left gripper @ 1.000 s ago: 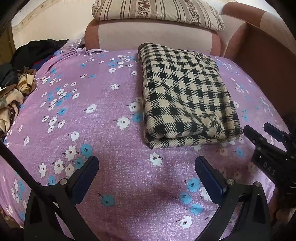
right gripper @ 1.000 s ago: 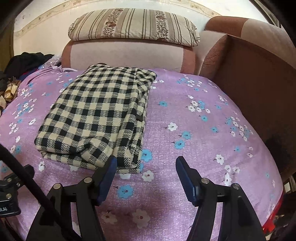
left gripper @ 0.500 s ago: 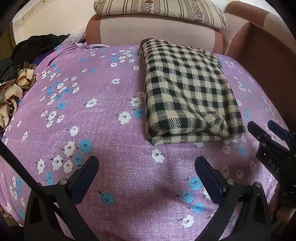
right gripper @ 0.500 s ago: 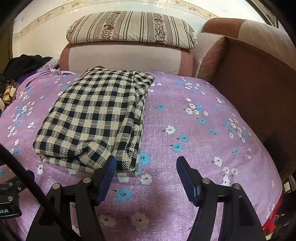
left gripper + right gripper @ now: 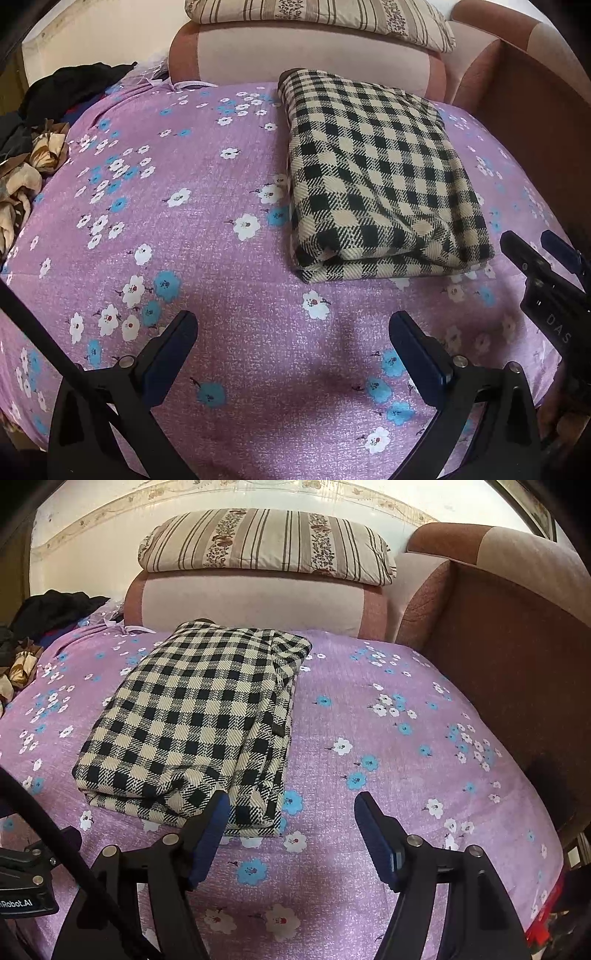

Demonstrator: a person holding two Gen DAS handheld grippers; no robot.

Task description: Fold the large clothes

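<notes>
Sitting folded on the bed, one checked cloth (image 5: 373, 173) in black and cream makes a thick rectangle on the purple flowered bedsheet (image 5: 184, 229), its far short end close to the pink headboard cushion (image 5: 295, 48). Layered edges show along the near end and down the right side in the right wrist view.

Two tools on show. The left tool (image 5: 293, 341) hangs over bare sheet just short of the cloth's near edge, jaws spread wide, nothing between them. The right tool (image 5: 291, 823) is released too, and its jaws have just been opening a touch further; its left fingertip (image 5: 216, 812) overlaps the cloth's near right corner in that view, though whether it touches I cannot tell, and no cloth sits between the jaws. From the left wrist view the right tool sits at the far right, beside the cloth's near right corner.

One striped pillow (image 5: 266, 546) rests on top of the headboard cushion. One brown upholstered side panel (image 5: 509, 635) walls in the right of the bed. At the left edge lies one heap of loose clothes (image 5: 40, 122), dark pieces and patterned tan ones, well apart from the folded cloth.
</notes>
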